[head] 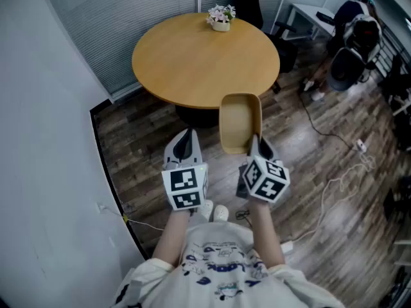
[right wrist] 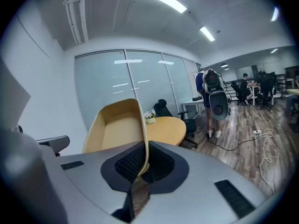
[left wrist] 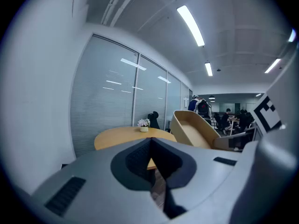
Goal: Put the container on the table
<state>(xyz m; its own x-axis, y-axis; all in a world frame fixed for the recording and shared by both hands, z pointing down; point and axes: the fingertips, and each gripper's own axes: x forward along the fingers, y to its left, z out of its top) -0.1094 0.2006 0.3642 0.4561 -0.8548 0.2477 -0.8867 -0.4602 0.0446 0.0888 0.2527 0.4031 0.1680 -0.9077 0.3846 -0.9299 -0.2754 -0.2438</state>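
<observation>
A tan, empty rectangular container [head: 239, 122] hangs in the air just short of the near edge of the round wooden table [head: 192, 59]. My right gripper [head: 257, 147] is shut on the container's near wall [right wrist: 142, 139]; in the right gripper view the container [right wrist: 114, 127] rises up and to the left of the jaws. My left gripper [head: 185, 144] floats to the left of the container, apart from it, shut with nothing in it. In the left gripper view the container [left wrist: 194, 129] shows at the right, and the table [left wrist: 126, 136] lies ahead.
A small pot of flowers [head: 221, 17] stands at the table's far edge. A white wall [head: 45, 140] runs close on the left. Office chairs [head: 353, 43], a desk [head: 308, 15] and loose cables [head: 334, 133] on the wood floor lie to the right.
</observation>
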